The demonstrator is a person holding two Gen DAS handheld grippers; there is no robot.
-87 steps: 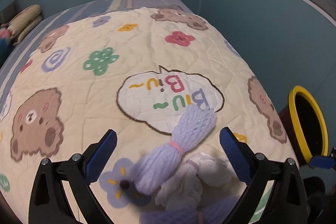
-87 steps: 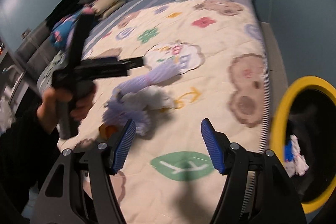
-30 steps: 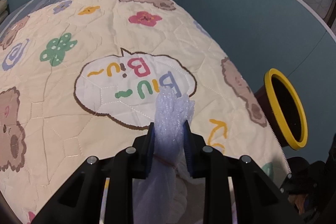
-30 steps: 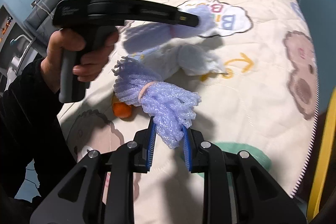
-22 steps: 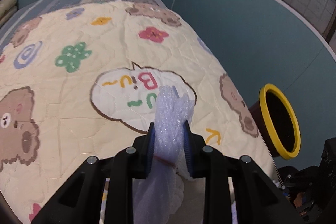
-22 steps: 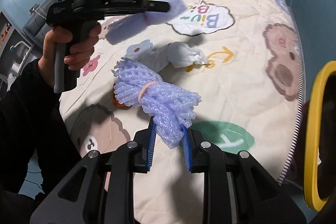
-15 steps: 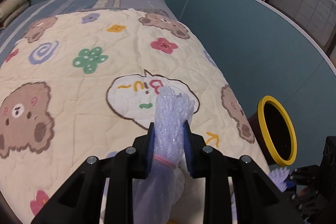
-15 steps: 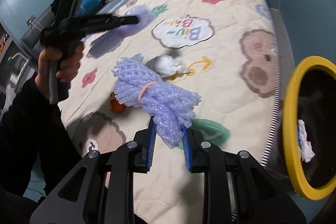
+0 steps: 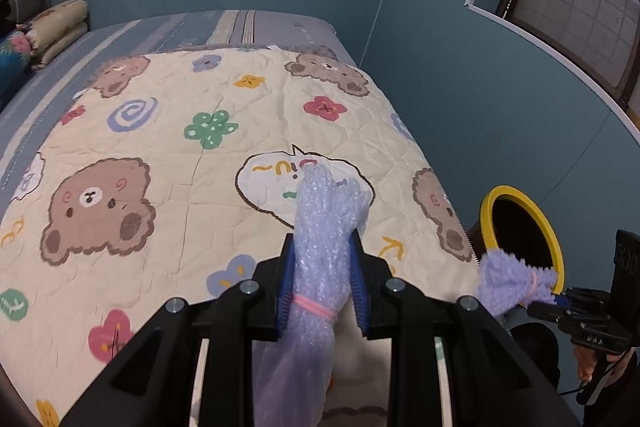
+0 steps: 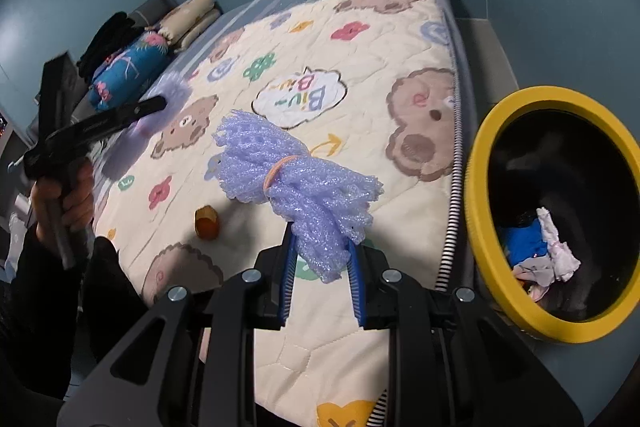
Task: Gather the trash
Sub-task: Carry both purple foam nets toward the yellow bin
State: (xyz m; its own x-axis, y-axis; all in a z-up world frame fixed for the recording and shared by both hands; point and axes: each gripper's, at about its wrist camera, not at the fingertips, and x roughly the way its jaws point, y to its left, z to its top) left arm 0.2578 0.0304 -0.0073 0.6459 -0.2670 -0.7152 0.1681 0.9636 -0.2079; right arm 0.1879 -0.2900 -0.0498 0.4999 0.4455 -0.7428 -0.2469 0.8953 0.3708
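My left gripper [image 9: 320,279] is shut on a lilac foam-net bundle [image 9: 320,247] tied with a pink band, held above the bed. My right gripper [image 10: 322,279] is shut on a second lilac foam-net bundle [image 10: 296,171] with an orange band, held over the bed's near edge, left of the bin. The right gripper also shows in the left wrist view [image 9: 560,301], its bundle [image 9: 512,279] in front of the bin's rim. The yellow-rimmed dark bin [image 10: 480,195] stands beside the bed [image 9: 486,211]. A white crumpled piece [image 9: 360,363] shows under the left gripper.
The bed carries a cream quilt [image 9: 160,131] with bears and flowers. A small orange object [image 10: 207,223] lies on the quilt. The bin holds blue and white trash [image 10: 536,247]. Folded pillows and bedding [image 10: 160,39] sit at the far end. Blue walls surround the bed.
Both grippers closed on their foam-net bundles and lifted them off the quilt. The right gripper has carried its bundle toward the bin; the left has risen and drawn back.
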